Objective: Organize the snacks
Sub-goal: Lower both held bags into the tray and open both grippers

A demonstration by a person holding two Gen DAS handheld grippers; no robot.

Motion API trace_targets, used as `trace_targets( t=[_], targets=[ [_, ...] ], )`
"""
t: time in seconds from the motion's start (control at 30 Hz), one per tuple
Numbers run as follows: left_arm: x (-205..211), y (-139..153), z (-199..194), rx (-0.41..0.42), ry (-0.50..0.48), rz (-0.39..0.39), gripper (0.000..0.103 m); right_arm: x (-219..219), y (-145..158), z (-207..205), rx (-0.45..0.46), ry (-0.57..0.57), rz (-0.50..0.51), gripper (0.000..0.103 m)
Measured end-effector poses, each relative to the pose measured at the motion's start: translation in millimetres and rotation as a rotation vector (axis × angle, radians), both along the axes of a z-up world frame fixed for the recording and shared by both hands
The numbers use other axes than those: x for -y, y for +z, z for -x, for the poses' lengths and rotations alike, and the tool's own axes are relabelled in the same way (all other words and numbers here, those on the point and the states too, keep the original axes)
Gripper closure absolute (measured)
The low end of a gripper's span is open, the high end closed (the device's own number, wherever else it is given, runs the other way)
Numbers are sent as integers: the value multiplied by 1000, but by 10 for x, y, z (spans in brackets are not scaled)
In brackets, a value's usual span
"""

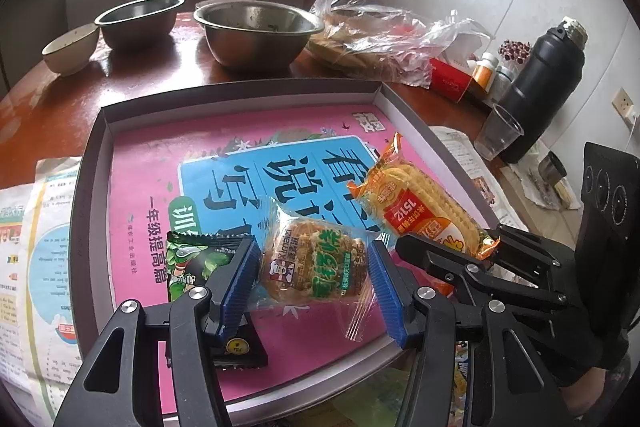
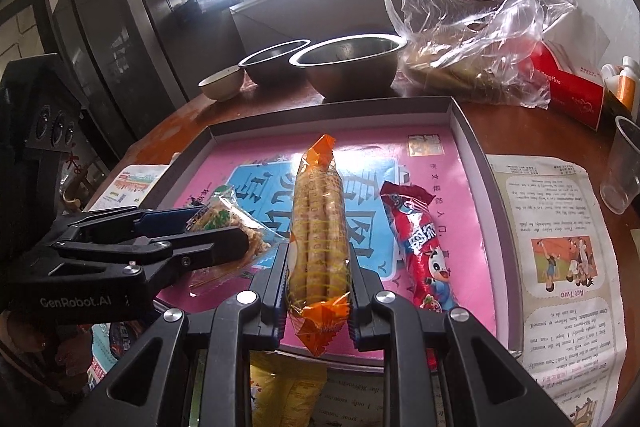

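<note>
A shallow tray (image 1: 240, 95) lined with a pink book cover holds the snacks. My left gripper (image 1: 312, 267) is shut on a clear-wrapped round cake (image 1: 316, 267), held just above the tray floor; it also shows in the right wrist view (image 2: 228, 223). A dark green snack packet (image 1: 192, 263) lies under its left finger. My right gripper (image 2: 318, 275) is shut on the near end of a long orange cracker packet (image 2: 318, 227), which also shows in the left wrist view (image 1: 424, 203). A red sausage packet (image 2: 416, 239) lies in the tray to its right.
Behind the tray (image 2: 468, 131) stand two steel bowls (image 1: 256, 31), a ceramic bowl (image 1: 72, 47) and a plastic bag of food (image 1: 384, 31). A red box (image 2: 568, 87), pill bottles, a black flask (image 1: 544, 87) and a plastic cup (image 2: 624, 167) stand at the right. Printed sheets lie beside the tray.
</note>
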State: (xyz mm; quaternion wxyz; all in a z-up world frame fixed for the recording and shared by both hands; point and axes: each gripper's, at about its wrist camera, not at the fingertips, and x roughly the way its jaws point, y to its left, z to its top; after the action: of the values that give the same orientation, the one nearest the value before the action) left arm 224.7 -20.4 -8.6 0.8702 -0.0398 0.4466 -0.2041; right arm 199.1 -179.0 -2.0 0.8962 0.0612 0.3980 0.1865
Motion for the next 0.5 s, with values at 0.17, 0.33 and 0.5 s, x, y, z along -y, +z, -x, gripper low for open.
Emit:
trace_targets(
  t=[0.17, 0.33, 0.5],
  targets=[
    [14, -22, -6, -2, -1, -9, 45, 33, -37, -16, -15, -22, -4, 79],
    [44, -48, -7, -5, -2, -20, 45, 55, -38, -23, -15, -39, -2, 79],
    [54, -57, -6, -1, 4, -33, 45, 63, -36, -8, -17, -48, 5, 79]
  ],
)
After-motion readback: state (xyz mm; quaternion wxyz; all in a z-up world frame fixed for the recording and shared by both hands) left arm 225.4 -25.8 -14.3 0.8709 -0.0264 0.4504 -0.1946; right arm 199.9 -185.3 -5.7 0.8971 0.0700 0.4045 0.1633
